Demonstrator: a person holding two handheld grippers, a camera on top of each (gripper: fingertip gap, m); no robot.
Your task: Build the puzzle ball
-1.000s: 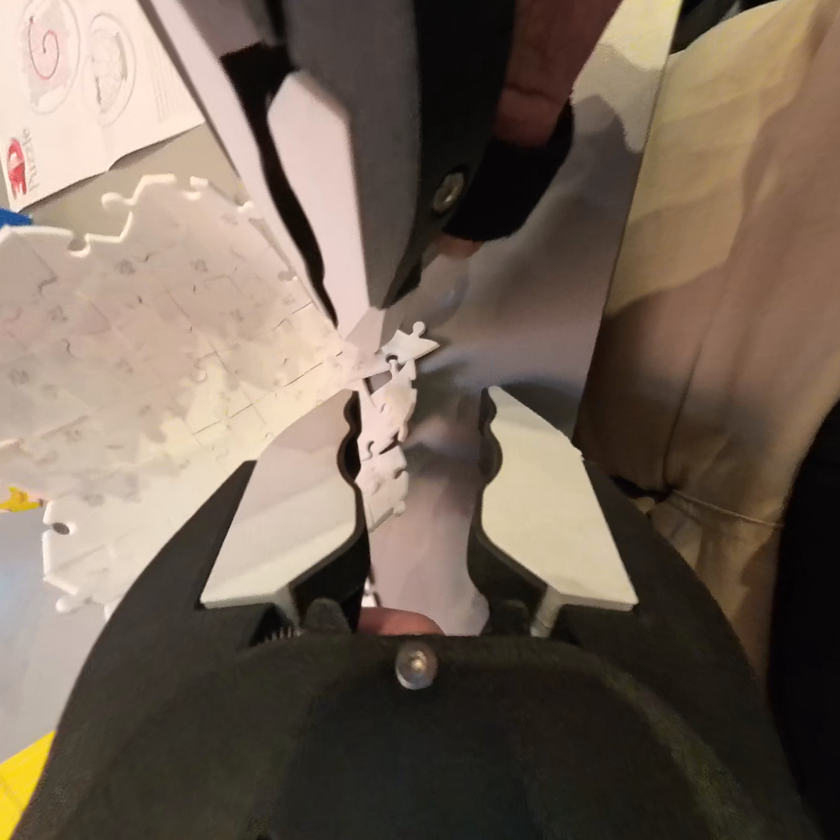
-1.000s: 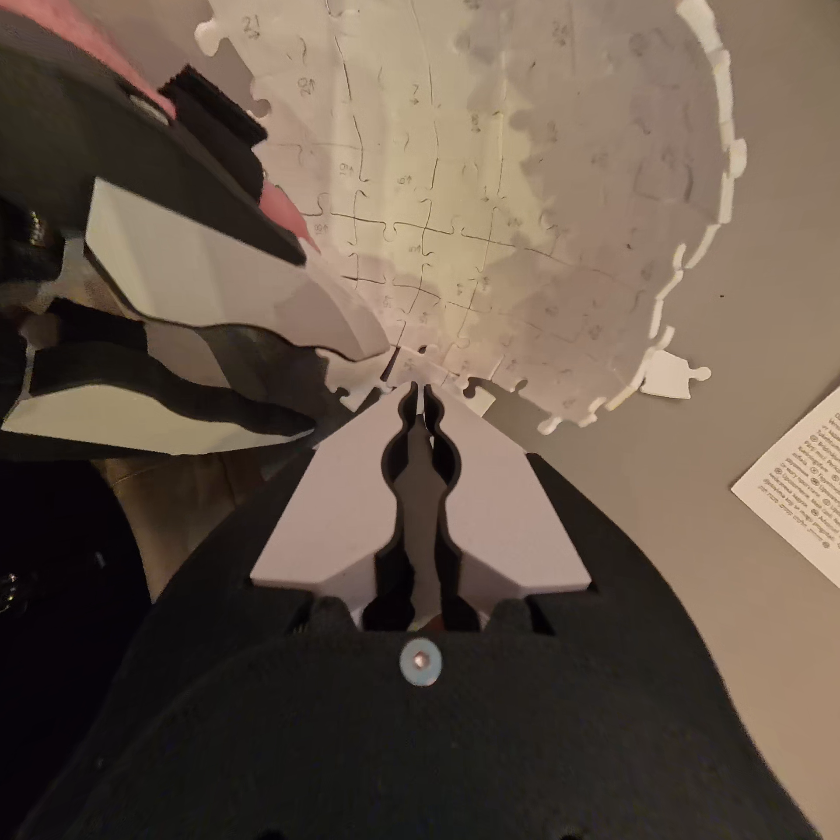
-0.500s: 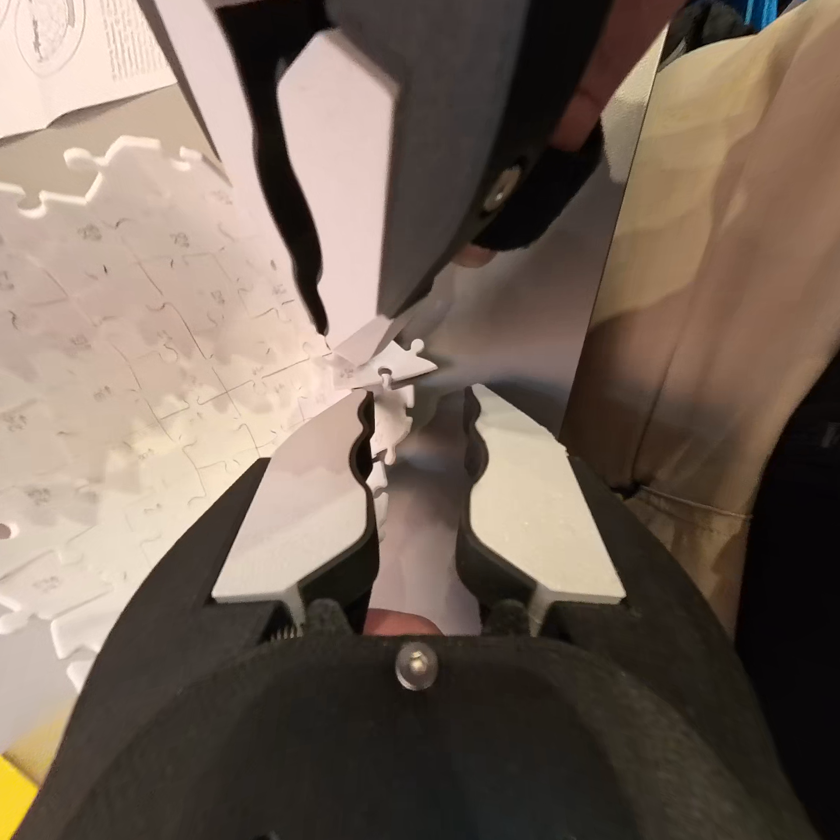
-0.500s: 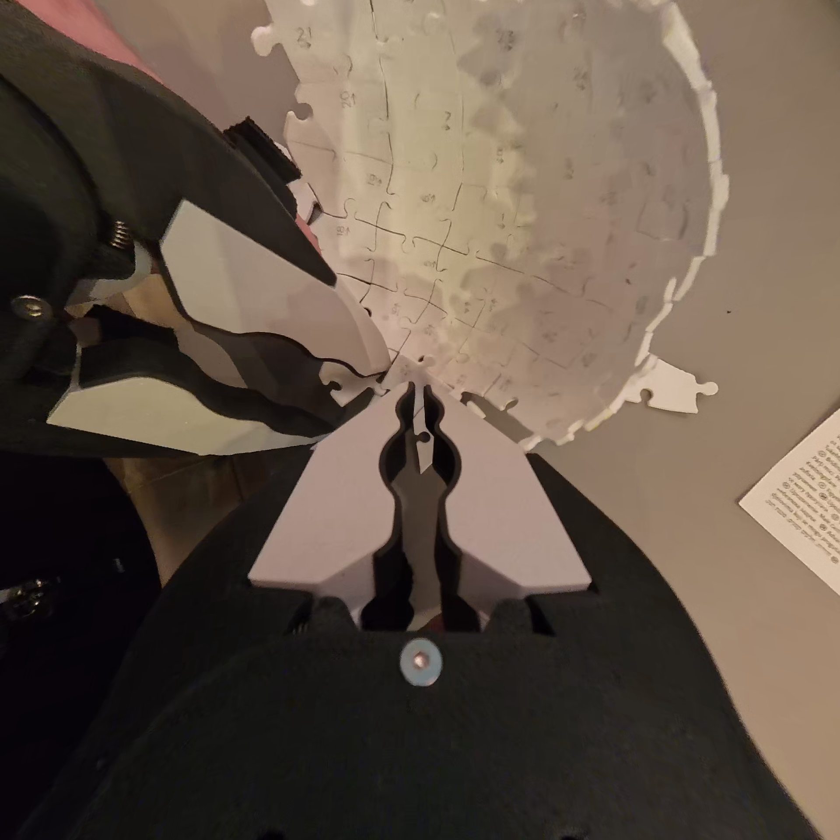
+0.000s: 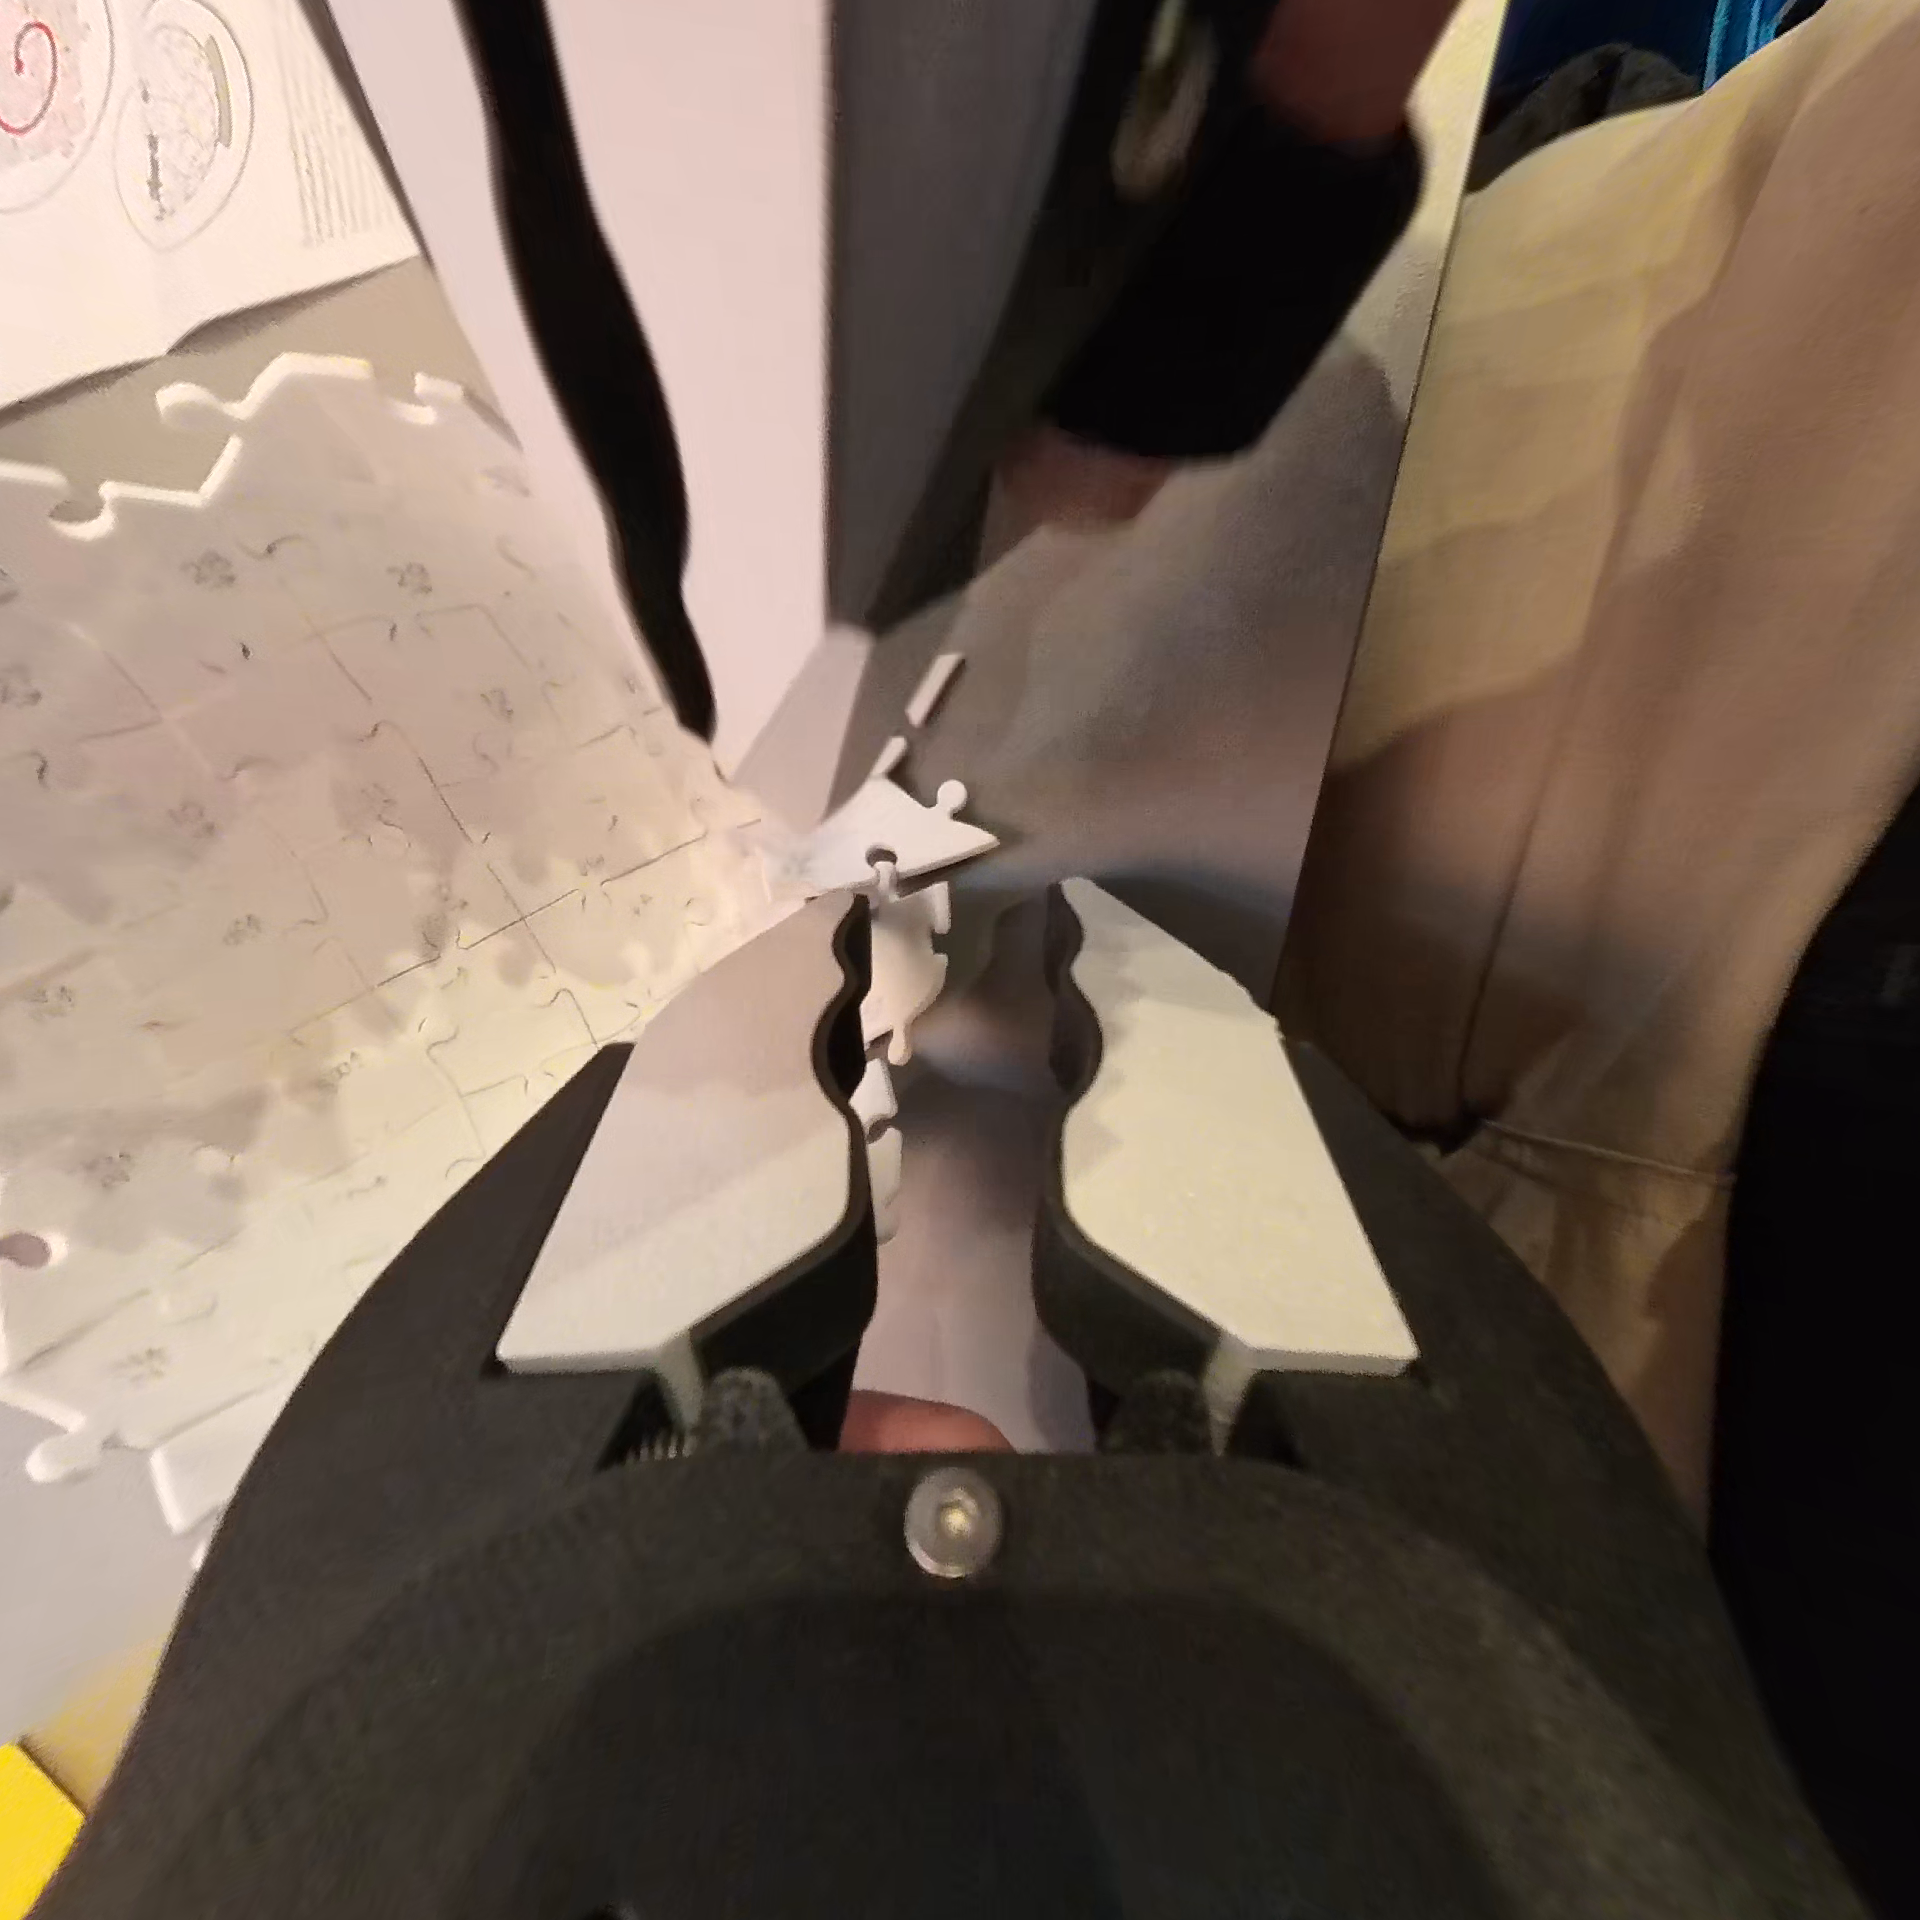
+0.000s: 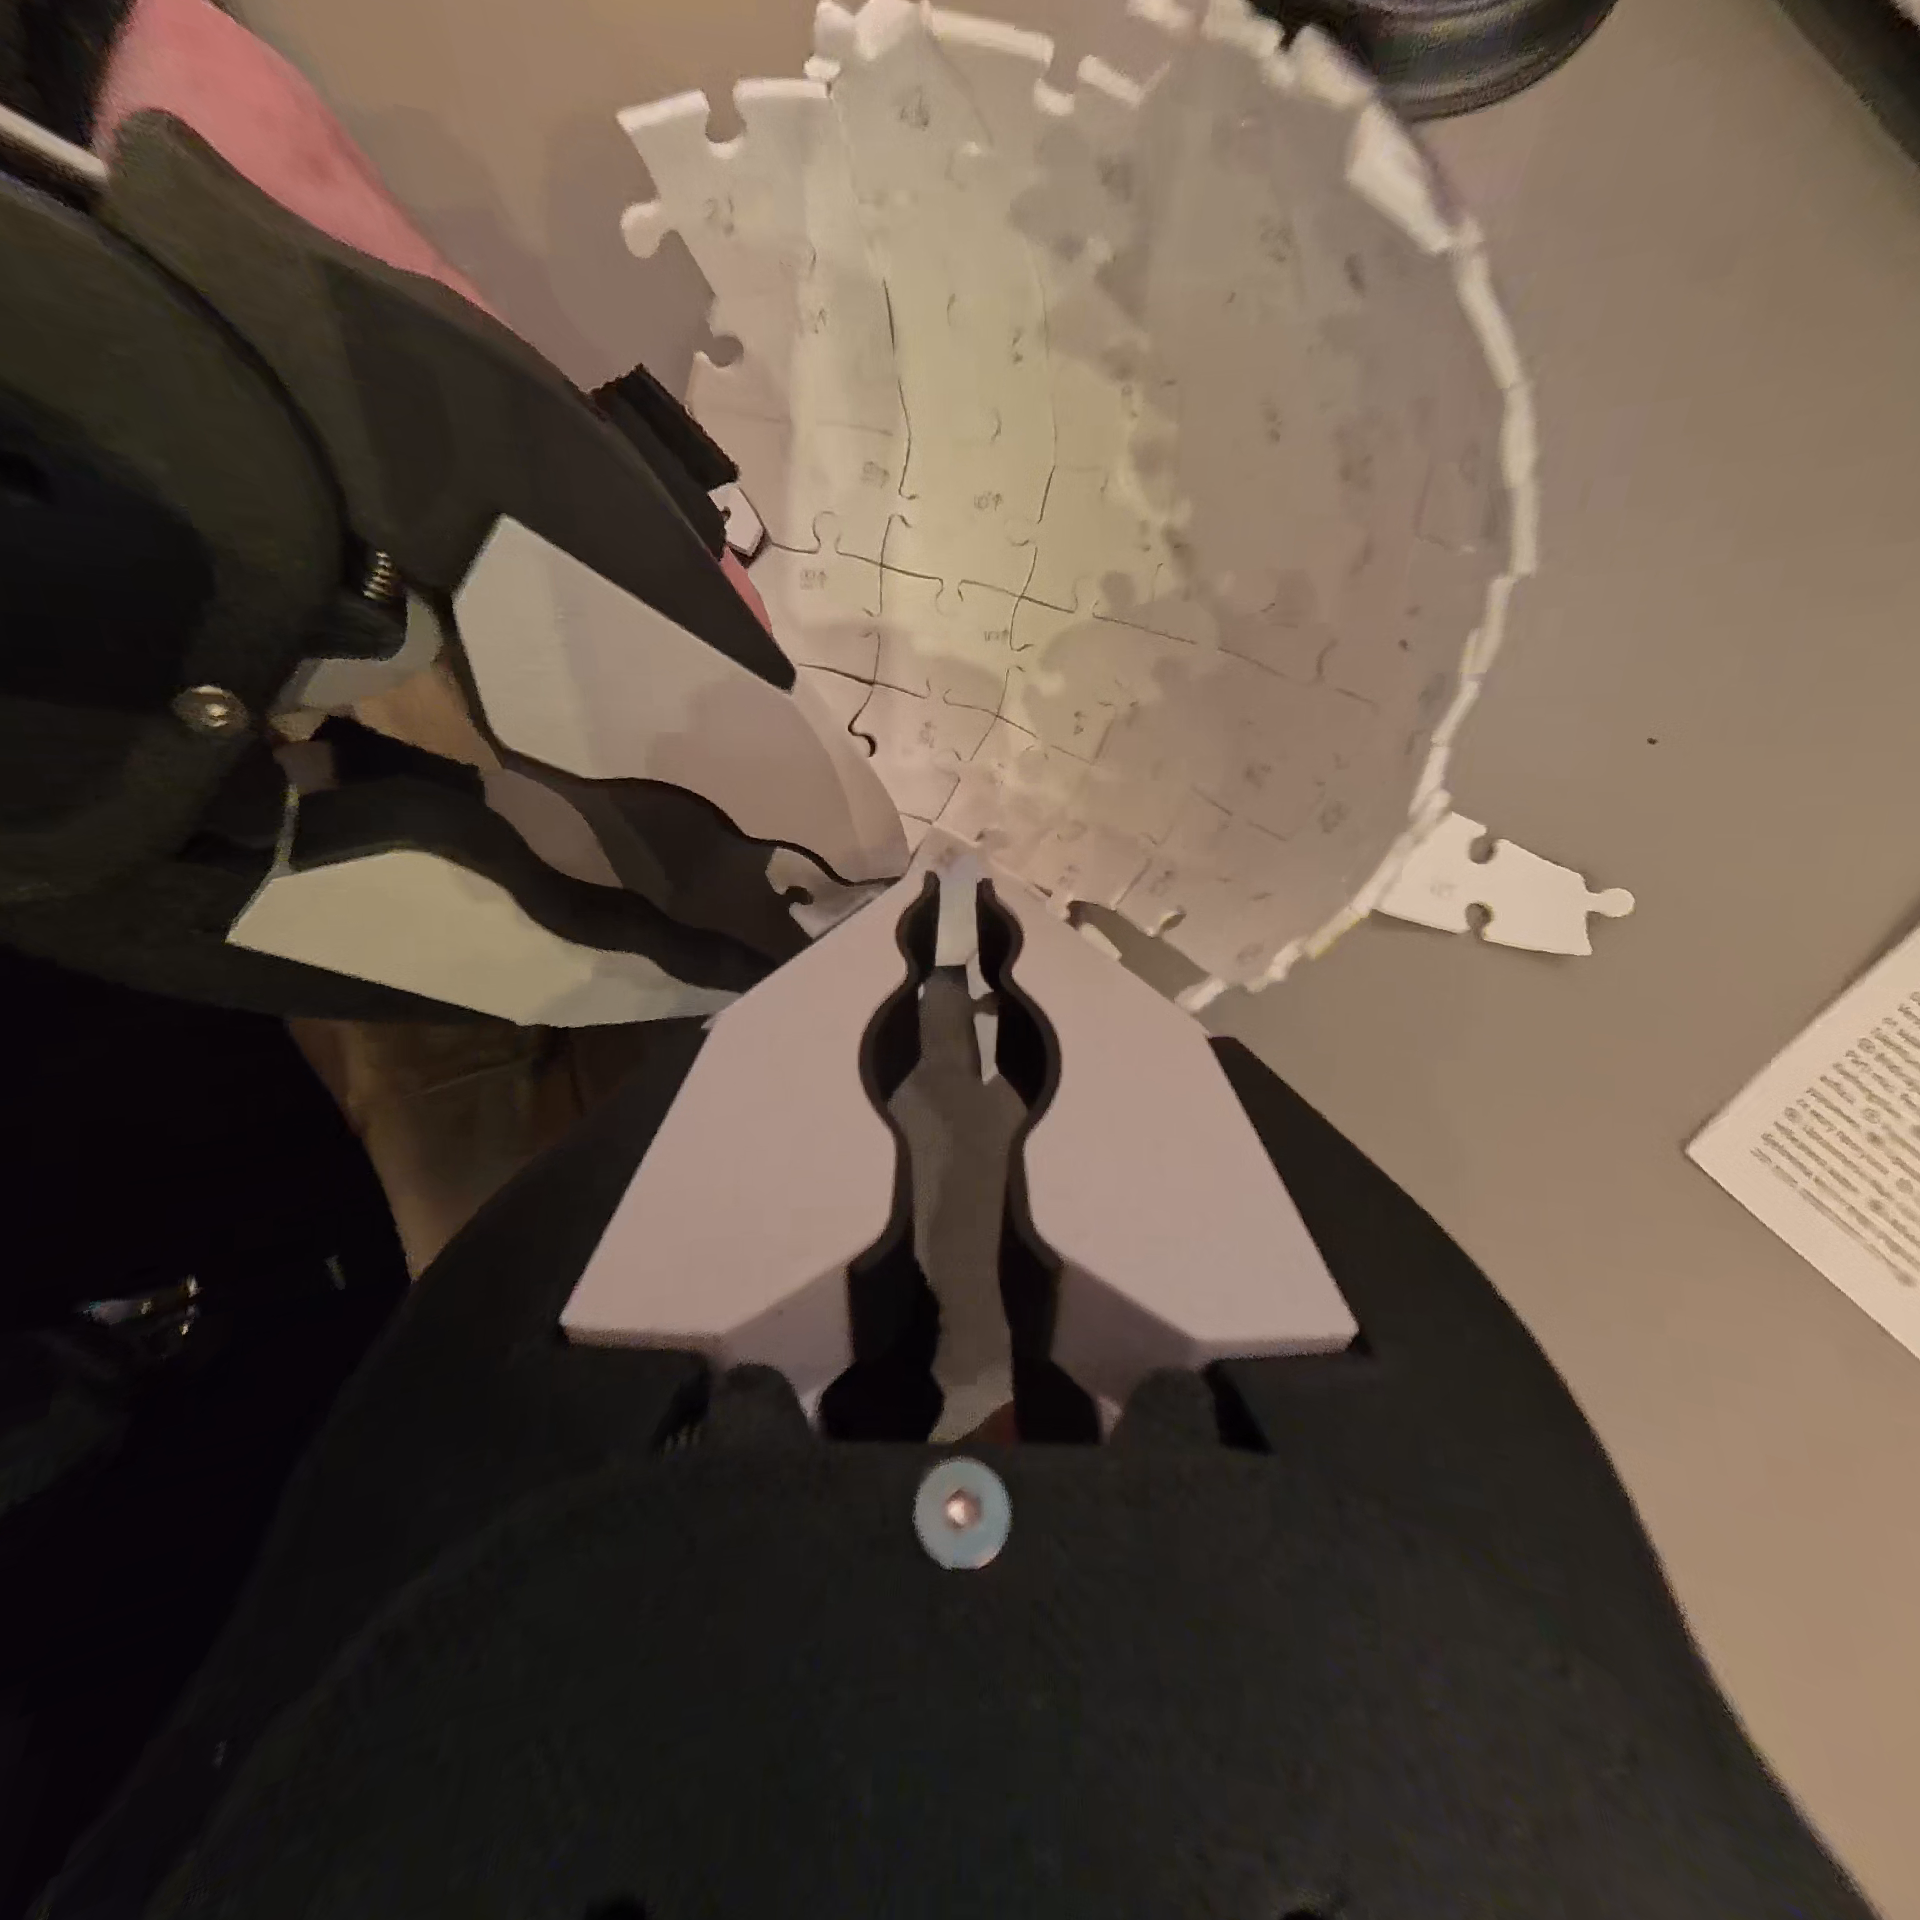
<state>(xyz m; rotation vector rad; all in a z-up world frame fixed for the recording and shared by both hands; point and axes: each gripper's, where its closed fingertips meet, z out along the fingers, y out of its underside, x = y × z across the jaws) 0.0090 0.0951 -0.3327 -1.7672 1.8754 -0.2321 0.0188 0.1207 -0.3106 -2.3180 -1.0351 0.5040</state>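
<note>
The half-built puzzle ball is a white bowl-shaped shell of joined pieces with a jagged rim; it also fills the left side of the left wrist view. My right gripper is shut on a small white puzzle piece and holds it against the shell's near rim. In the left wrist view it comes down from above, with the piece at its tips. My left gripper is open, with the shell's rim lying against its left finger. It enters the right wrist view from the left.
A loose white puzzle piece lies on the grey table by the shell's right rim. A printed sheet lies at the right, another printed sheet at the far left. A person's beige clothing is close on the right. My two grippers' fingertips are within a few centimetres of each other.
The shell has turned and shifted right in the right wrist view. The right gripper has come closer over the left one, its piece still at the rim. The left jaws have narrowed a little.
</note>
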